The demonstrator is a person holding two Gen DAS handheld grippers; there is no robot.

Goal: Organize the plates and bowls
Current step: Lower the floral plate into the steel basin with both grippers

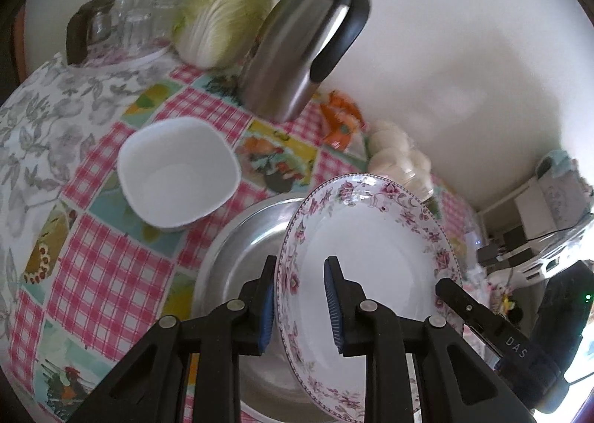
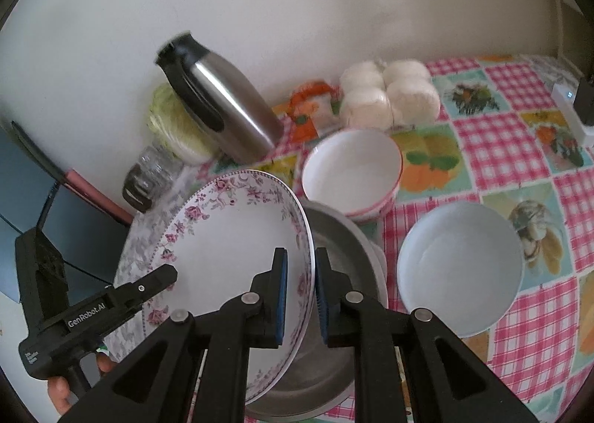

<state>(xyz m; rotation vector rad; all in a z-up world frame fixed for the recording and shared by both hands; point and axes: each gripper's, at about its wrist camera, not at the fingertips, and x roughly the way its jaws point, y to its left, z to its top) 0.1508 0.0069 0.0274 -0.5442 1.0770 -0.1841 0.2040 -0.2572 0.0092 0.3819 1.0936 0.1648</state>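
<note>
Floral plate [image 1: 371, 248] held tilted above a steel basin [image 1: 237, 256], lower centre of the left wrist view, gripped at opposite rims by both tools. Left gripper [image 1: 300, 297] clamped on the plate's near-left rim, blue pads either side of the flowered border. Right gripper [image 2: 300, 293] clenched on the plate's right rim [image 2: 237, 248] in the right wrist view, jaws nearly together with the thin edge between them, steel basin [image 2: 334, 245] just behind and below. Other tool seen from each camera: right one at lower right of the left view [image 1: 493, 326], left one at lower left of the right view [image 2: 92, 311], a hand [image 2: 61, 391] around its grip.

White bowl [image 1: 178, 170] standing alone on the checked tablecloth [image 1: 100, 263], centre left. In the right view, a red-rimmed bowl [image 2: 352, 170] at centre just beyond the basin, and a pale bowl [image 2: 460, 267] at right, beside the basin.

Along the wall: steel thermos jug [image 1: 304, 48], napa cabbage [image 1: 226, 11], glasses [image 1: 137, 18], bagged white buns [image 2: 389, 92]
</note>
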